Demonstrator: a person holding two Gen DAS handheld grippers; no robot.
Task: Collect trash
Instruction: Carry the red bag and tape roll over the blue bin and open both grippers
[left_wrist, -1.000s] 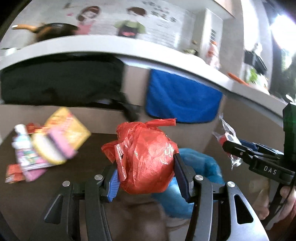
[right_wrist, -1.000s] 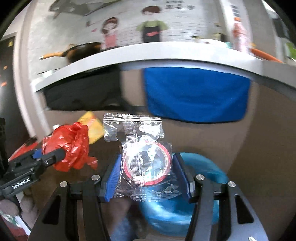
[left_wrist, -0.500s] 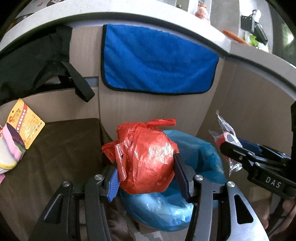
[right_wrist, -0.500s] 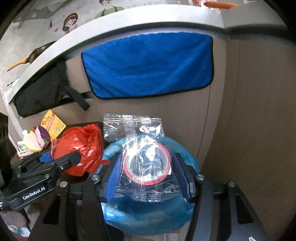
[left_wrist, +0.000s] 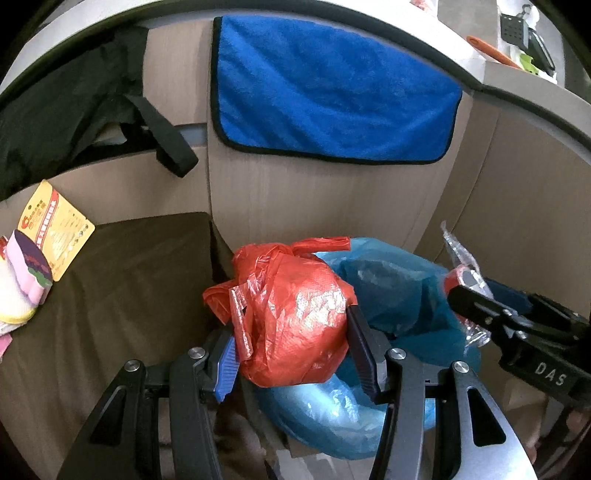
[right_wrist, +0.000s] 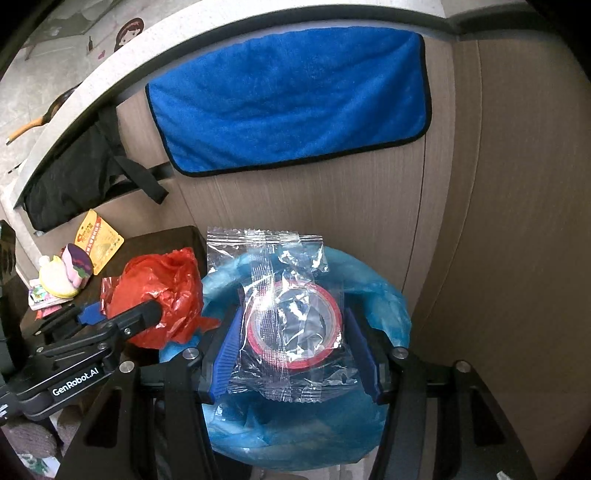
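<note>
My left gripper is shut on a crumpled red plastic bag and holds it at the left rim of a bin lined with a blue bag. My right gripper is shut on a clear wrapper with a red ring inside and holds it over the bin's blue liner. The red bag and the left gripper show at the left of the right wrist view. The right gripper and the clear wrapper show at the right of the left wrist view.
A dark brown table at left carries a yellow packet and a pink-and-yellow toy. A blue towel and a black bag hang on the wooden cabinet front behind the bin.
Both grippers have moved right and down from the table to the blue-lined bin, each still holding its piece of trash. The bin now fills the view under them.
</note>
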